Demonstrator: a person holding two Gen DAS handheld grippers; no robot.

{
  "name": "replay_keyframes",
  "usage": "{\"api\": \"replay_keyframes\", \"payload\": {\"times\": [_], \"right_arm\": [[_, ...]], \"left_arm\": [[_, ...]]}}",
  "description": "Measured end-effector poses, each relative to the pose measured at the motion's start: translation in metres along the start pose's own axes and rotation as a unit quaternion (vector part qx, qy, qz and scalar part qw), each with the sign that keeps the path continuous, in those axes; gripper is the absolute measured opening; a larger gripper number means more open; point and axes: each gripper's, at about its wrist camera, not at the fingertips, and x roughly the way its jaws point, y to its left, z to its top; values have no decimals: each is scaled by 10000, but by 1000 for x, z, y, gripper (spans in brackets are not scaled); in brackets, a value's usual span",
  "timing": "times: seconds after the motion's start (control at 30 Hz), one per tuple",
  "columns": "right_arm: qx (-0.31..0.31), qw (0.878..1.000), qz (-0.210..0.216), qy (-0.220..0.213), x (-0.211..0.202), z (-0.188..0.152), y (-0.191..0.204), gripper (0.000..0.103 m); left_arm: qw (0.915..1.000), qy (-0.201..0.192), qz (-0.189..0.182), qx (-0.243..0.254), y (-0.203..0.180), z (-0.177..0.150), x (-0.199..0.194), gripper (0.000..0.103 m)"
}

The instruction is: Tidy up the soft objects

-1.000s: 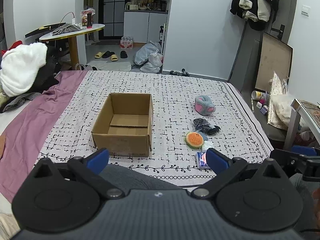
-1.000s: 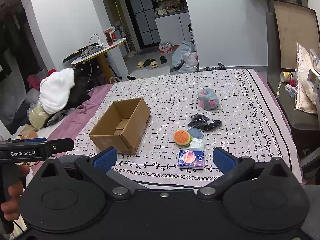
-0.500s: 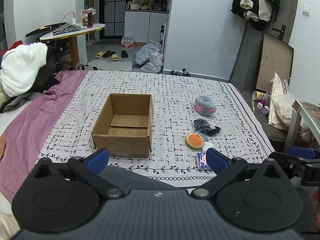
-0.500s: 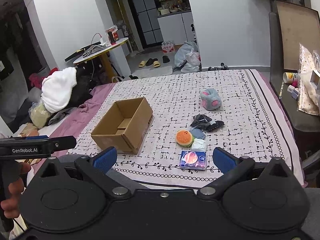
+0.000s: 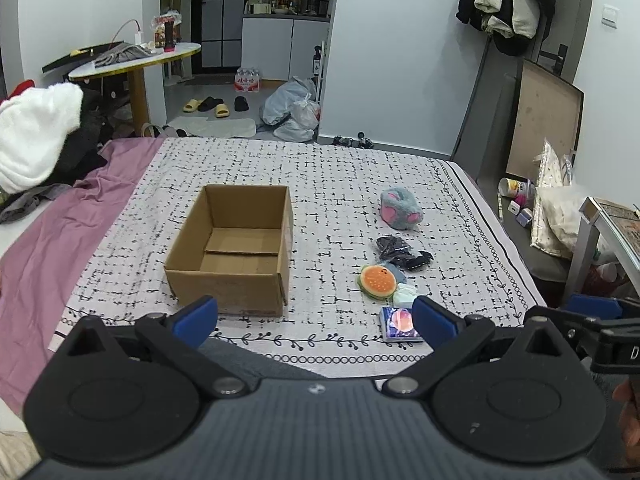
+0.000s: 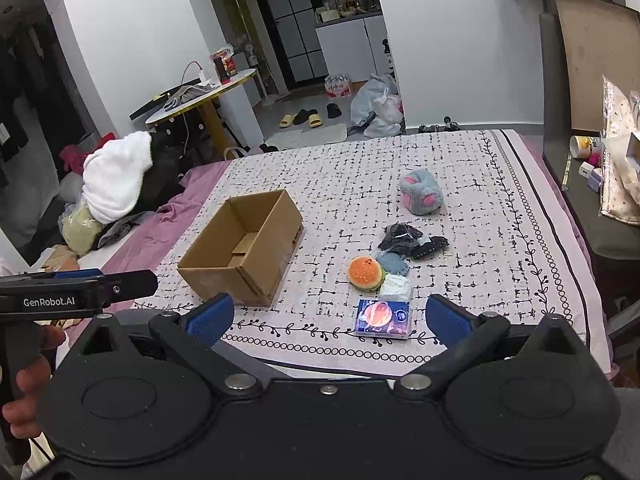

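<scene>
1. Your left claw (image 5: 314,316) hangs spread wide over the near edge of the bed (image 5: 344,168), gripping nothing.
2. Your right claw (image 6: 328,318) is likewise spread wide and bare.
3. The cardboard box (image 5: 236,248) sits open on the bed's left.
4. To its right lie the grey-pink plush (image 6: 422,198) farthest, then dark fabric (image 6: 408,240), burger plush (image 6: 364,273) and tissue pack (image 6: 383,318) nearest.
</scene>
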Motion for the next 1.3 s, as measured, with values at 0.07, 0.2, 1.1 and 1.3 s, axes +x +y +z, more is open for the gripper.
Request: {"api": "replay_keyframes", "payload": {"times": [0.07, 0.2, 1.1, 1.3], "right_arm": [[13, 9999, 64, 79, 3, 1, -3, 103], [253, 9992, 224, 217, 10, 2, -15, 103], [1473, 9847, 359, 865, 110, 27, -90, 87], [1865, 9757, 432, 1067, 137, 15, -108, 71]], "left_arm": [[10000, 18, -18, -31, -2, 1, 5, 102], [10000, 53, -50, -36, -9, 3, 15, 102], [9948, 868, -187, -495, -42, 5, 130, 97], [9923, 1070, -149, -609, -49, -1, 158, 93]]}}
